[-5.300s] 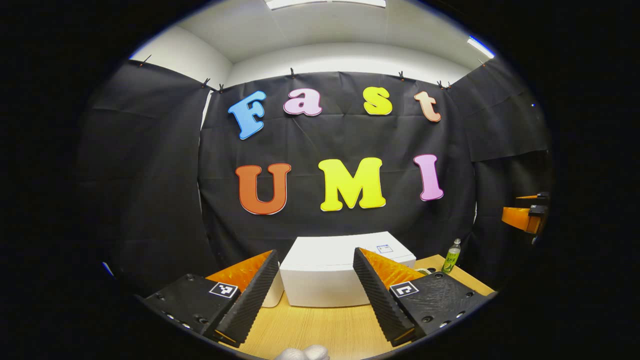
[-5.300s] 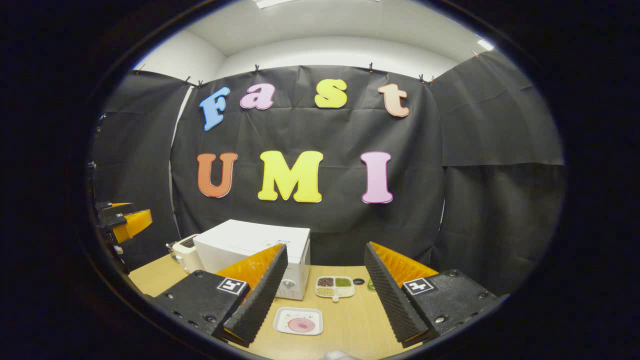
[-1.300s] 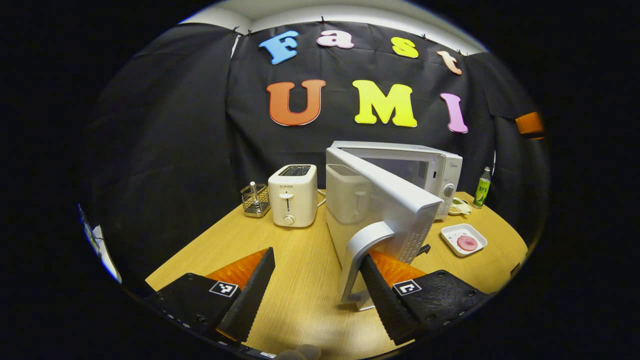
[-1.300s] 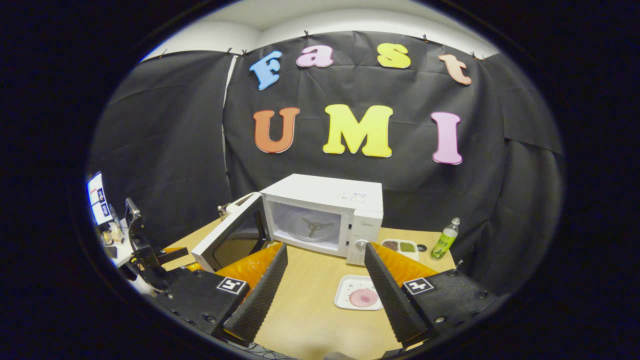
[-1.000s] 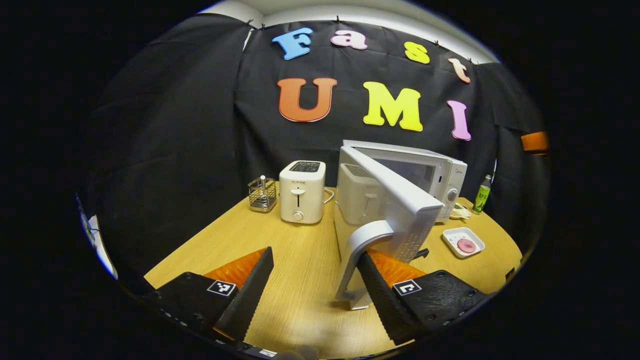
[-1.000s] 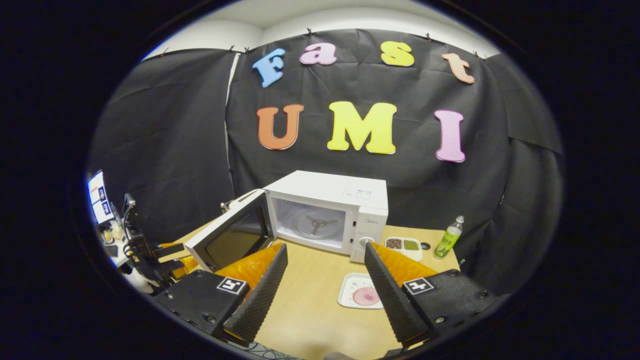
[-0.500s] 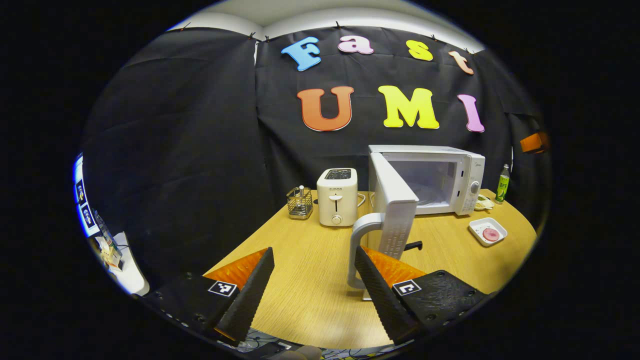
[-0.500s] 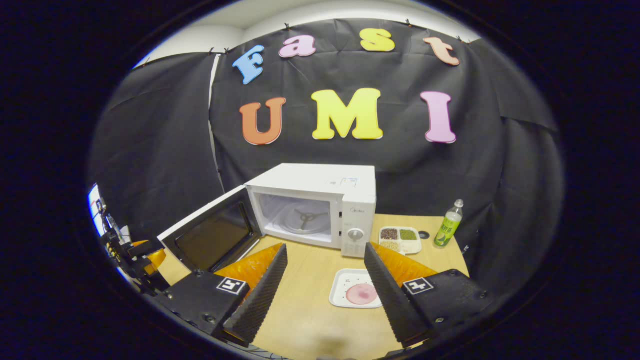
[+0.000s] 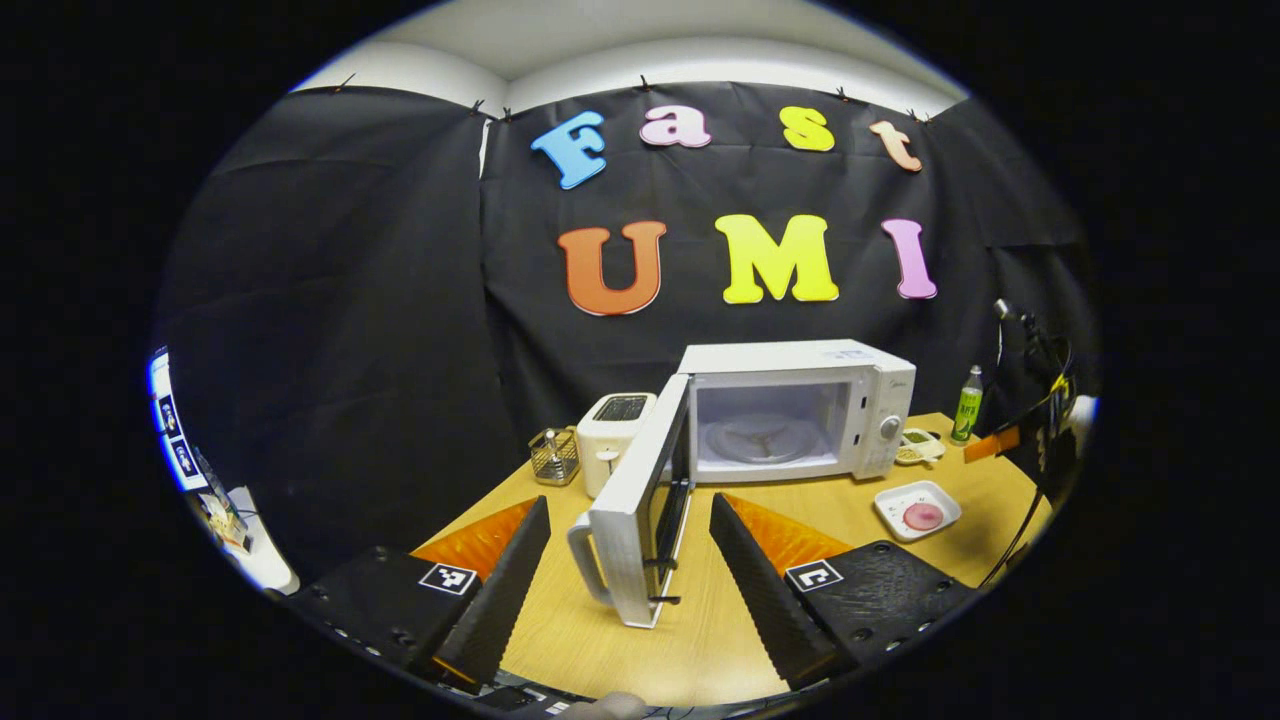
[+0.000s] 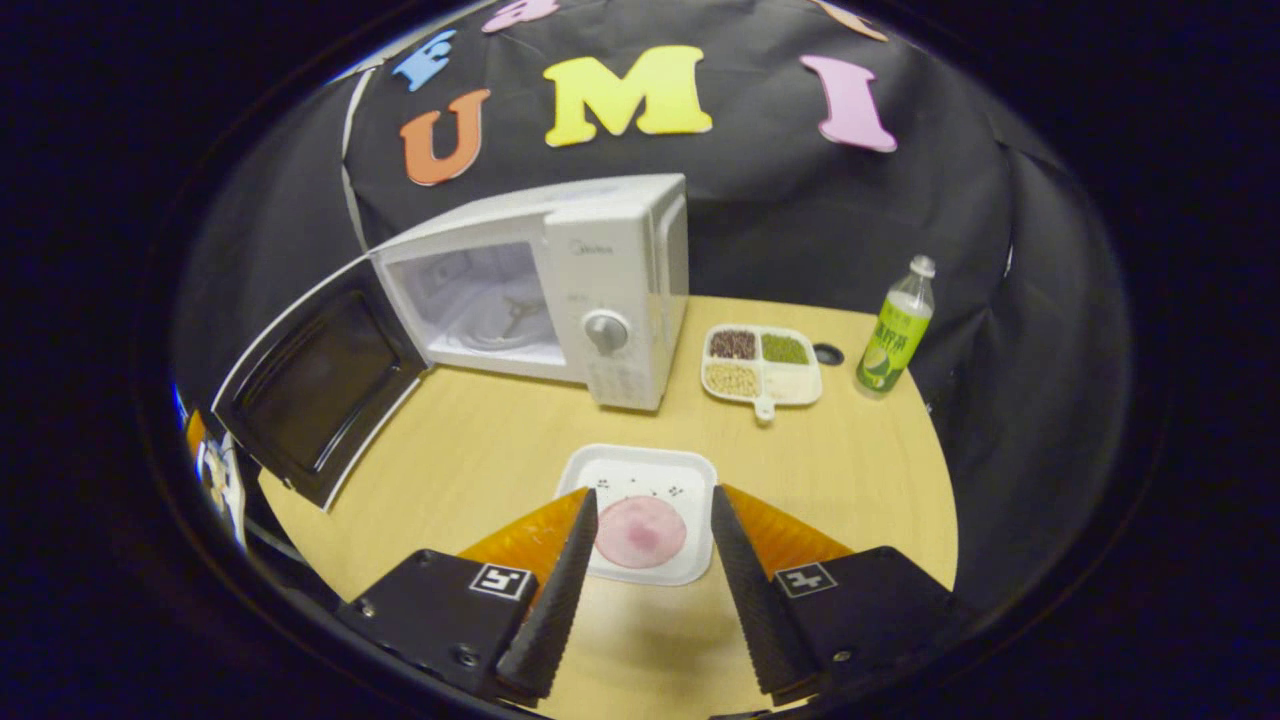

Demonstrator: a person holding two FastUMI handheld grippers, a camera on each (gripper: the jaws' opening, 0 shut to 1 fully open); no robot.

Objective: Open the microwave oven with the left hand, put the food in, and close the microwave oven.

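The white microwave [image 9: 880,375] stands at the back of the table, its door [image 9: 640,500] swung wide and the turntable showing inside. My left gripper [image 9: 625,590] is open, back from the door and apart from its handle [image 9: 585,545]. The food, a pink round slice [image 10: 640,530], lies on a white square plate [image 10: 600,470] in front of the microwave [image 10: 610,270]. My right gripper [image 10: 650,590] hangs open just over the plate's near edge, a finger on either side of the slice. In the left gripper view the plate [image 9: 890,500] lies at the right.
A white toaster [image 9: 615,425] and a wire basket [image 9: 553,455] stand left of the microwave. A divided tray of beans [image 10: 762,362] and a green bottle [image 10: 890,330] sit right of it. The open door [image 10: 315,385] reaches out toward the table's left front edge.
My left gripper has come off the door handle and drawn back, and the door has swung wider. My right gripper has dropped down over the plate and its fingers have narrowed.
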